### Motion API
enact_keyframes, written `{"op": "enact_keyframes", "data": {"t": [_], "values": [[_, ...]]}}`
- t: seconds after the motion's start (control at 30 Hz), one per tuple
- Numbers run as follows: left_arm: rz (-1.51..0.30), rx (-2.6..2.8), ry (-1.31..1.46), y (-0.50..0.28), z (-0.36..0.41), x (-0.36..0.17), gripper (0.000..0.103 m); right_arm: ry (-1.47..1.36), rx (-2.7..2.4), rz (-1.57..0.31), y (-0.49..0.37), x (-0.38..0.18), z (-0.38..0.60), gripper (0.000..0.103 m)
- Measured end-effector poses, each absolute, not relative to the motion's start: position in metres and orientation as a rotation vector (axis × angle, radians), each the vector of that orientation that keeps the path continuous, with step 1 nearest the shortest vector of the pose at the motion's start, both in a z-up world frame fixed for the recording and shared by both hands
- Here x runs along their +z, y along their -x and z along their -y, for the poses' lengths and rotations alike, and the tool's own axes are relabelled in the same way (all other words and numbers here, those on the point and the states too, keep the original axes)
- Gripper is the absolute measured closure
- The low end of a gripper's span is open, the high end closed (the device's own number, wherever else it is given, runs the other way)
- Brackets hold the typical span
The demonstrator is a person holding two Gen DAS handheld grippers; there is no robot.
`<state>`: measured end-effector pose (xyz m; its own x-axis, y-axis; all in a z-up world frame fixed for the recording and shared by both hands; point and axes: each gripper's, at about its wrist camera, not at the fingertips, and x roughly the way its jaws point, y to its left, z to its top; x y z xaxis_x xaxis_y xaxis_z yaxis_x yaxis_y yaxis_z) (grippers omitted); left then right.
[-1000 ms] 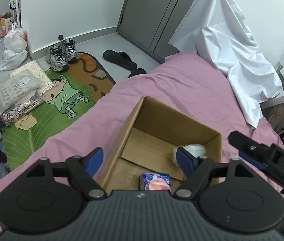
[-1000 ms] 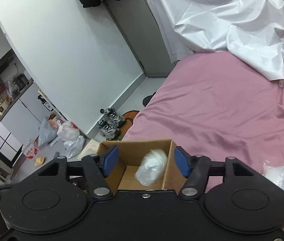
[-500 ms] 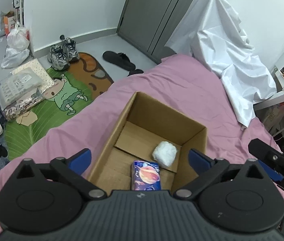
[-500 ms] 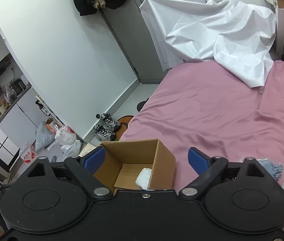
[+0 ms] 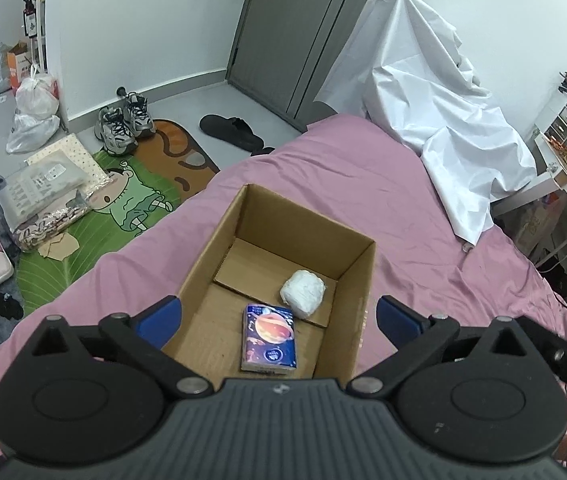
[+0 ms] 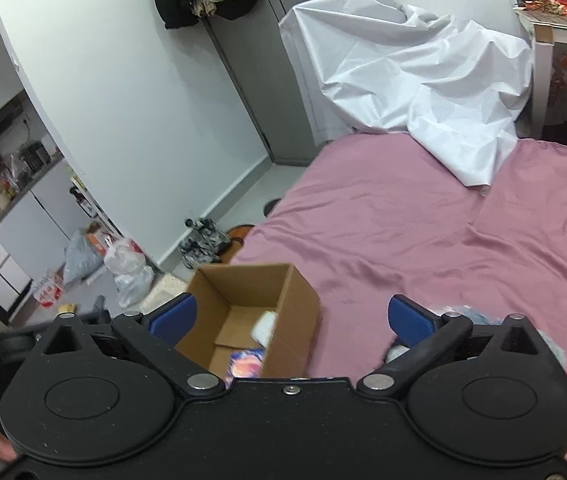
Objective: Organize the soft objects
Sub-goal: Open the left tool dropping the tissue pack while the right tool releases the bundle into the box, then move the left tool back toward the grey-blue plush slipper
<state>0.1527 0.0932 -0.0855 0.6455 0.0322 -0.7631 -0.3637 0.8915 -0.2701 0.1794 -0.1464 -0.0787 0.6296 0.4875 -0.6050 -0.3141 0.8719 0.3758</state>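
Left gripper (image 5: 277, 316) jaws wide apart and empty; left view looks straight down into the cardboard box (image 5: 357, 276) on the pink bed (image 5: 363, 192), tissue pack (image 5: 269, 338) at 6 o'clock, white bundle (image 5: 303, 293) at 3 o'clock beside it. Right gripper (image 6: 289, 318) jaws still opening, nothing between them. Right view shows the box (image 6: 295, 300) side-on, contents mostly hidden; only it shows soft items (image 6: 463, 310) at 3 o'clock by its right finger.

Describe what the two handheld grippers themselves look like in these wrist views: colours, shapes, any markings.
Both look alike. The left gripper has a dark grey ribbed body, two round black discs, angular black linkage arms with silver pivot screws, and blue finger pads. The right gripper shows a smooth black body, the same discs, silver pivots and blue pads. No cables or readable markings show.
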Motion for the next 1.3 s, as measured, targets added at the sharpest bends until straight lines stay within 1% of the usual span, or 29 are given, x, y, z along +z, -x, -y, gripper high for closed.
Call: {"op": "enact_keyframes", "data": {"t": [0.5,0.93,1.13,1.3], "values": [[-0.882,0.212,0.324,-0.144,-0.037,-0.069,0.0,-0.222,0.437,-0.808,-0.152,-0.073,0.194,0.0],[-0.943,0.223,0.227,-0.141,0.022,-0.077,0.0,-0.309,0.41,-0.849,-0.135,-0.095,0.255,0.0],[-0.949,0.215,0.237,-0.136,0.048,-0.082,0.0,-0.362,0.423,-0.848,-0.136,-0.1,0.281,0.0],[-0.928,0.202,0.22,-0.137,0.067,-0.082,0.001,-0.446,0.384,-0.882,-0.14,-0.112,0.305,0.0]]}}
